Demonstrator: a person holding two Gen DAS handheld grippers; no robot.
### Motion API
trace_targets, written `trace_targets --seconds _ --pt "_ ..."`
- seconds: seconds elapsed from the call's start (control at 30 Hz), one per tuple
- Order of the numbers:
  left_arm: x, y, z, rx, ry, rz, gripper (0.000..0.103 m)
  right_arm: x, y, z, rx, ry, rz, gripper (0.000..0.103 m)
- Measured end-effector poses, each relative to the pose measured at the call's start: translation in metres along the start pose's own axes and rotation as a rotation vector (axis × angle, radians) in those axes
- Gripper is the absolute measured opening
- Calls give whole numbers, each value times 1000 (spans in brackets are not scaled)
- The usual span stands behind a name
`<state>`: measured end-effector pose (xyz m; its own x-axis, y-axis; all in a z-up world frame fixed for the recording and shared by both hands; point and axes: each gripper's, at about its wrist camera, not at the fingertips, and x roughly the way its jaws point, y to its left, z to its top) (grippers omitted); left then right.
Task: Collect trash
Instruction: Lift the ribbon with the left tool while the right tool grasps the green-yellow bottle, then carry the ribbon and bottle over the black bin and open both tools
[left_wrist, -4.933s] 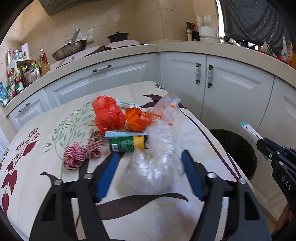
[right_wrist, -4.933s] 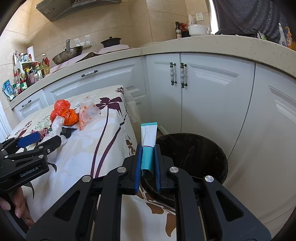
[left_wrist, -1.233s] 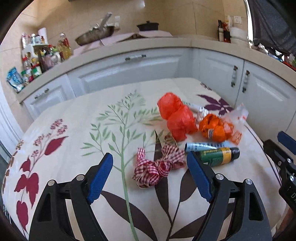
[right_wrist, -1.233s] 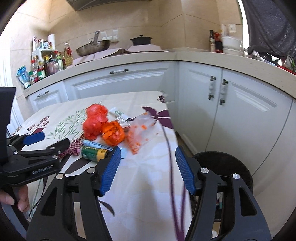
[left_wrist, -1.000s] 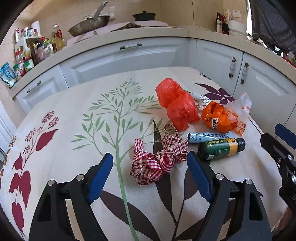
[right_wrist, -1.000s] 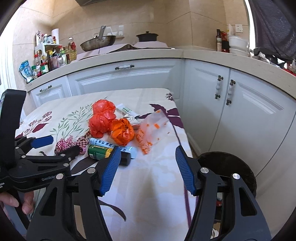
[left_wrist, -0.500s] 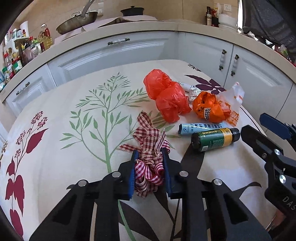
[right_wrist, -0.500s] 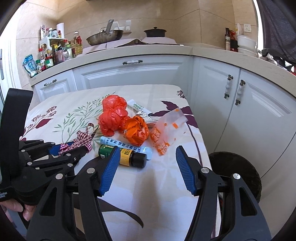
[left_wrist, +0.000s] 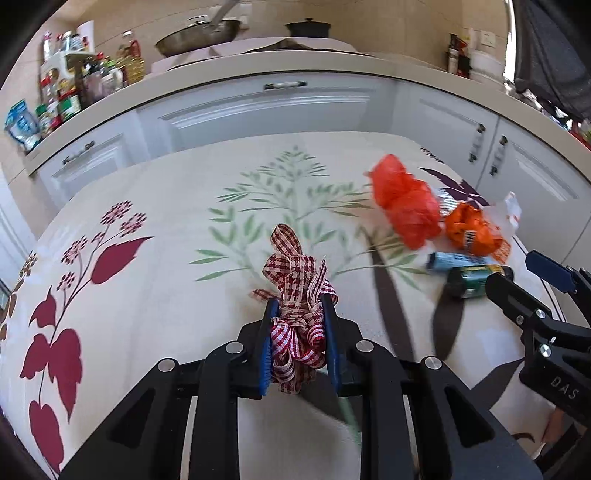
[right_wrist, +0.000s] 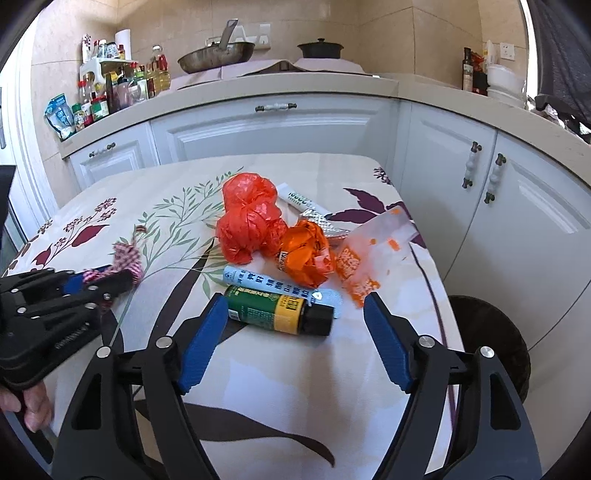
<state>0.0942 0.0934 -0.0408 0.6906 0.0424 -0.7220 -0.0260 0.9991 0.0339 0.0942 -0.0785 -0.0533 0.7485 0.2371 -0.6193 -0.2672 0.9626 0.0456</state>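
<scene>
Ribbon (left_wrist: 295, 295) now clamped, lifted by left gripper (left_wrist: 297, 314).

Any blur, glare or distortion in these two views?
Left wrist view: tablecloth and green bottle motion-smeared, gingham ribbon sharp. Right wrist view: mostly crisp, ribbon blurred, sunlit glare on the cloth. Both: strong fisheye bending, dark corners.

The black bin (right_wrist: 491, 343) is half hidden behind the table edge (right_wrist: 448, 306), its contents unseen.
</scene>
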Motion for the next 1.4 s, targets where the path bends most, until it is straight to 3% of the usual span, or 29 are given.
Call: trace_targets --seconds 0.37,0.47,0.9,1.4 --pt "1 15 -1 -27 -4 -14 24 23 10 3 -14 108 -38 80" --pt "1 15 -2 -28 -1 -22 24 24 10 3 -15 118 -40 72" --pt "-8 1 -4 -2 -13 -37 24 3 4 -4 -26 52 -33 72" --pt "-32 -61 -11 88 -69 -115 24 -35 -44 -16 26 -33 -105 72"
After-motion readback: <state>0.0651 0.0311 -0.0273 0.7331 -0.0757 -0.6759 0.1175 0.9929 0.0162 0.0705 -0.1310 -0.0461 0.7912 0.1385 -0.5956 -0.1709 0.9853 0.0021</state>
